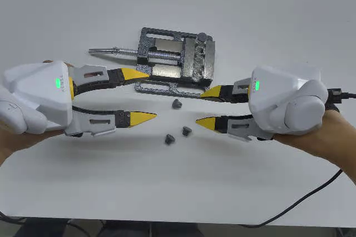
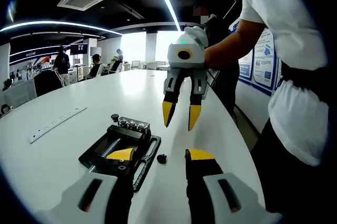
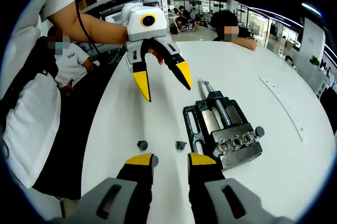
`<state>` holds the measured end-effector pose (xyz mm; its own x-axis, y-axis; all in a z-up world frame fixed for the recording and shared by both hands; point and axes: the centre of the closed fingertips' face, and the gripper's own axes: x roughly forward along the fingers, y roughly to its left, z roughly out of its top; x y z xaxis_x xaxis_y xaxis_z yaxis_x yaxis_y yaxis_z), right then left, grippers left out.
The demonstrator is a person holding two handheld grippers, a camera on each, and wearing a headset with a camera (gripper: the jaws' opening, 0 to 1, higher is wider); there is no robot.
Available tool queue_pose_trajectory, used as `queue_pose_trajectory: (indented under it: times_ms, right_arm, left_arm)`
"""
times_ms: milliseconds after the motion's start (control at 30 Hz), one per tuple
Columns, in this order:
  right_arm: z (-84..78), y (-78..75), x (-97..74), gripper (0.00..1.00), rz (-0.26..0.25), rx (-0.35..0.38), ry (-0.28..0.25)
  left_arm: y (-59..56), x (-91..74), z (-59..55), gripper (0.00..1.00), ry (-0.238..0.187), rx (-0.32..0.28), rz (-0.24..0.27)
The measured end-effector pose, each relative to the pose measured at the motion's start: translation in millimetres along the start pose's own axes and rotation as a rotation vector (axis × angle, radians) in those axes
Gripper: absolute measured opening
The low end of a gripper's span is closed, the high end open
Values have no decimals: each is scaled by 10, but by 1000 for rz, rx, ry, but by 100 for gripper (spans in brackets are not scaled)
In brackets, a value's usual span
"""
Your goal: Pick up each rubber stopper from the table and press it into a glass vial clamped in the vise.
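Now the left claw [image 1: 152,94] is held open and empty over the white tabletop [image 1: 83,176]. Three rubber stoppers [image 1: 177,103] are seen lying loose between the claws, near the vise [image 1: 161,35], where glass vials [image 1: 201,63] are clamped. The right claw [image 1: 198,108] is held open and empty too.

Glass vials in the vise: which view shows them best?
The right gripper view: the glass vials sit near, their mouths in a row. The head view shows them from above, less sharp; the left gripper view, small and distant.
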<state>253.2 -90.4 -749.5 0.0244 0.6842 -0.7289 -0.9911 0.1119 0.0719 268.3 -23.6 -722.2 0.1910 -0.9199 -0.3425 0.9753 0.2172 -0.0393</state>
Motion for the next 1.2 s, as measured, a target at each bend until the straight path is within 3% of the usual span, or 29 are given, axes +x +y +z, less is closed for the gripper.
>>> queue_pose_trajectory:
  times_ms: [533, 1200]
  right_arm:
    - [-56, 214, 146, 25, 147, -73, 26]
    - [-62, 420, 399, 24, 346, -302, 70]
  left_arm:
    - [-108, -110, -163, 39, 59, -21, 6]
    - [-238, -212, -240, 40, 62, -67, 75]
